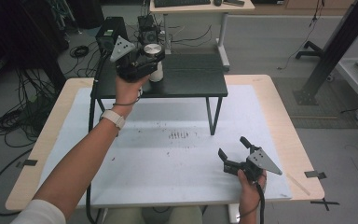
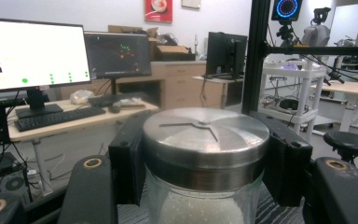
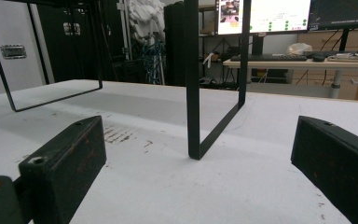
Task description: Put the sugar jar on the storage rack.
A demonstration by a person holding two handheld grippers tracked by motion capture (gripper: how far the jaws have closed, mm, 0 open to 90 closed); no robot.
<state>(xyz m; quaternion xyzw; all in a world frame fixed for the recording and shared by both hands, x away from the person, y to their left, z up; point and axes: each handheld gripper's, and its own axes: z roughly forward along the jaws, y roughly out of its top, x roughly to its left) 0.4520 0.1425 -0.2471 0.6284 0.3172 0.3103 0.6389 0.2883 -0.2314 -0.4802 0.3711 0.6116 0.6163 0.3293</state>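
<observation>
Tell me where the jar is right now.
The jar stands on the black shelf's left end, far side of the table, clamped in the left gripper.

White watch strap on the left wrist point(image 1: 112, 118); black left tool point(image 1: 142, 59) and right tool point(image 1: 237, 154) carry grey triangular plates and black cables.

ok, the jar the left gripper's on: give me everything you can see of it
The jar has a clear glass body with a brushed metal lid, round, with a faint three-spoke mark on top. Something white and grainy fills it; what it is I can't tell. It stands upright on the black raised shelf, near its left end. The left gripper is shut on it, pads pressing the lid's rim from both sides. Its base is hidden.
</observation>
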